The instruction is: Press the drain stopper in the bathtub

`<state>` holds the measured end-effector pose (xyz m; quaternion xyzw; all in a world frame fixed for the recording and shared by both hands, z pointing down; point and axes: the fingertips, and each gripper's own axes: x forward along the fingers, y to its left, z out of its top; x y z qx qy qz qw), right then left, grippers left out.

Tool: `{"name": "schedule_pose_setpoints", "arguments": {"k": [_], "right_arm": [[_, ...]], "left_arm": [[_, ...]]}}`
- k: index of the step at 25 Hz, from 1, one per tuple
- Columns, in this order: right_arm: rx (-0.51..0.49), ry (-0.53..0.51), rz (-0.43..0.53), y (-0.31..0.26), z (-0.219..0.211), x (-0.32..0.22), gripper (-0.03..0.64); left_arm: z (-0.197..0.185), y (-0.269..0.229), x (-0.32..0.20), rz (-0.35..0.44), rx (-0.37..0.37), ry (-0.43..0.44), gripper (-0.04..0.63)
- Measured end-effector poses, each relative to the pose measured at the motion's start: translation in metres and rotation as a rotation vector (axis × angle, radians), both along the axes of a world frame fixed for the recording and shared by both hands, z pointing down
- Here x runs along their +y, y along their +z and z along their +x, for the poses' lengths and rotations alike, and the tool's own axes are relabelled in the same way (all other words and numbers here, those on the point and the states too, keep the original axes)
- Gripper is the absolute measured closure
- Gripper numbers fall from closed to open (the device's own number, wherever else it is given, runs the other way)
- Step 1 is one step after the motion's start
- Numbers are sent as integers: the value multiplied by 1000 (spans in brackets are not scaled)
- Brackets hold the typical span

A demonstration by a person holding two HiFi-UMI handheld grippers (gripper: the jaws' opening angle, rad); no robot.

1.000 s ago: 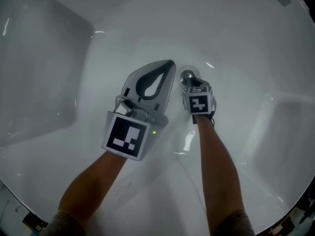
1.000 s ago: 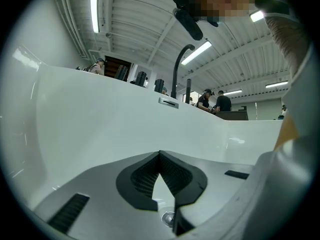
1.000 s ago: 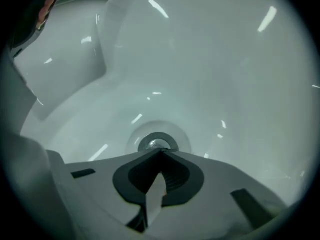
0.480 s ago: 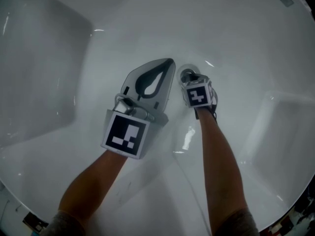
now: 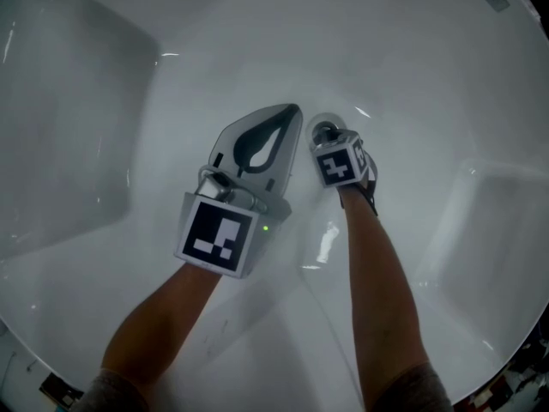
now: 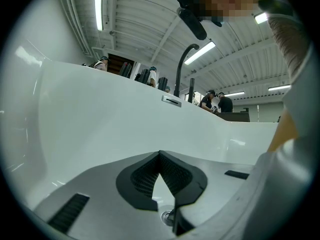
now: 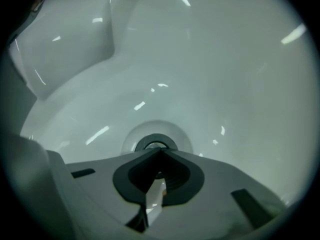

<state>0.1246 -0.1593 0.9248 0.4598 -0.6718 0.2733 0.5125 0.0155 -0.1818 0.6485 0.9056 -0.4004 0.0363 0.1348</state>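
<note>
- Drain stopper [image 5: 323,131] sits in its round recess in the floor of the white bathtub [image 5: 446,75].
- Right gripper [image 7: 160,153] points down at it with its tips right over the stopper. The jaws are closed tip to tip and empty. I can't tell if they're touching it.
- Left gripper [image 5: 294,112] hovers just beside, jaws pinched together too, holding nothing.

I work inside a white bathtub [image 5: 257,41], yet this is no home bathroom. Beyond it I see a high ribbed ceiling [image 6: 140,14], strip lights [image 6: 98,11] and people [image 6: 217,101] standing about: a large workshop hall.
</note>
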Motion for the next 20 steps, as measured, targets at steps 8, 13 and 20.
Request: {"name": "schedule_pose_setpoints", "arguments": {"k": [8, 13, 20], "right_arm": [[-23, 45, 38, -13, 3, 0, 614], [-82, 136, 68, -29, 10, 3, 615], [-208, 236, 169, -108, -6, -6, 615]], "left_arm": [[-7, -4, -1, -8, -29, 7, 589], [-6, -19, -4, 1, -42, 4, 589], [-3, -71, -1, -1, -64, -4, 589]]}}
